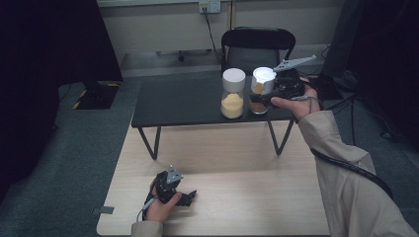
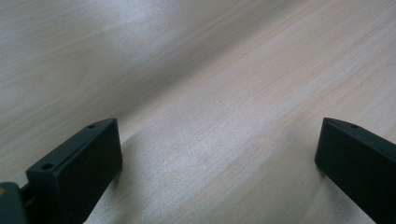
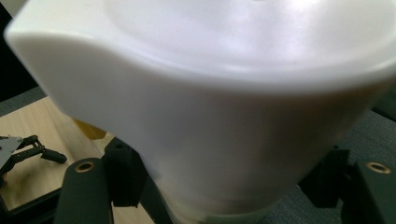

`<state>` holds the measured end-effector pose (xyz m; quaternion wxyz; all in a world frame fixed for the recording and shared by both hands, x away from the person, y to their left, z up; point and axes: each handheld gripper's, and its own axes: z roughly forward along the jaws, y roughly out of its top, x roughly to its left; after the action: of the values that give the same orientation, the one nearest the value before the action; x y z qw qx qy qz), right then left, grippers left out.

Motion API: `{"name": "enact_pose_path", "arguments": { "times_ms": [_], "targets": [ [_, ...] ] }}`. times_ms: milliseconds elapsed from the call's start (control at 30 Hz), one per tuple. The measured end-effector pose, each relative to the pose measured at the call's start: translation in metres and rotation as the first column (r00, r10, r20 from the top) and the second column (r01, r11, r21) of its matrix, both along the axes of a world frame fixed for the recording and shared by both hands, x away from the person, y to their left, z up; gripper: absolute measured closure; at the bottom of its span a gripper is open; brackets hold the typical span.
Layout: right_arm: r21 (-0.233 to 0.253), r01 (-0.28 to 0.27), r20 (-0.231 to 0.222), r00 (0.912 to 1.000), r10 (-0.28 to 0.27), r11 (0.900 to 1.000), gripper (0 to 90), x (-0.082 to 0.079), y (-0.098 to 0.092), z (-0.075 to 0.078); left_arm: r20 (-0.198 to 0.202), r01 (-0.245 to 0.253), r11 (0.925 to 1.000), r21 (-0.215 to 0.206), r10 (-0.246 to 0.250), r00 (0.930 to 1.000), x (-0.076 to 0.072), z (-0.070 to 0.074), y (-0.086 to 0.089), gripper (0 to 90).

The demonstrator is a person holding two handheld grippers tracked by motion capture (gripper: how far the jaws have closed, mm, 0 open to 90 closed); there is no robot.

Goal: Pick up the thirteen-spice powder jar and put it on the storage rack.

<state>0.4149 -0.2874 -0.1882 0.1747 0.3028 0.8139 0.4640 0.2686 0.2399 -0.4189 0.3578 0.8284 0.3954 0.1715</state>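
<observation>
Two clear jars with white lids stand on the dark low table (image 1: 178, 101). One holds yellow powder (image 1: 232, 94), the other brown powder (image 1: 260, 91). My right gripper (image 1: 259, 98) comes in from the right and is shut on the brown-powder jar just below its lid. Up close the white lid (image 3: 210, 88) looms over my right gripper (image 3: 226, 186), with a black jaw pressed on each side. Whether the jar is lifted off the table I cannot tell. My left gripper (image 1: 187, 197) rests on the light wooden table (image 1: 237, 197), open, with bare wood between the jaws of the left gripper (image 2: 217, 158).
A black chair (image 1: 257, 47) stands behind the dark table. The wooden table's near edge lies just under my left hand. Grey carpet (image 1: 74, 163) surrounds both tables, and cables trail on the floor at the right. The left gripper (image 3: 23, 151) shows far off.
</observation>
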Motion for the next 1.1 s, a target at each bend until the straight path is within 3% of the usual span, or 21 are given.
{"name": "enact_pose_path", "arguments": {
  "times_ms": [333,567,1100],
  "targets": [
    [0.003,0.049,-0.032,0.9983,-0.049,0.999,7.3,-0.004,0.001,0.001,0.000,0.000,1.0000,0.000,0.000,1.0000,0.000,0.000,0.000,0.0],
    [-0.014,0.051,-0.033,0.9981,-0.052,0.999,3.3,-0.011,0.004,0.004,0.001,0.000,1.0000,0.000,0.000,1.0000,0.000,0.000,0.000,0.0],
    [0.004,0.062,-0.054,0.9966,-0.062,0.998,1.2,-0.021,0.004,-0.003,0.001,0.000,1.0000,0.000,0.000,1.0000,0.000,0.000,0.000,0.0]
  ]
}}
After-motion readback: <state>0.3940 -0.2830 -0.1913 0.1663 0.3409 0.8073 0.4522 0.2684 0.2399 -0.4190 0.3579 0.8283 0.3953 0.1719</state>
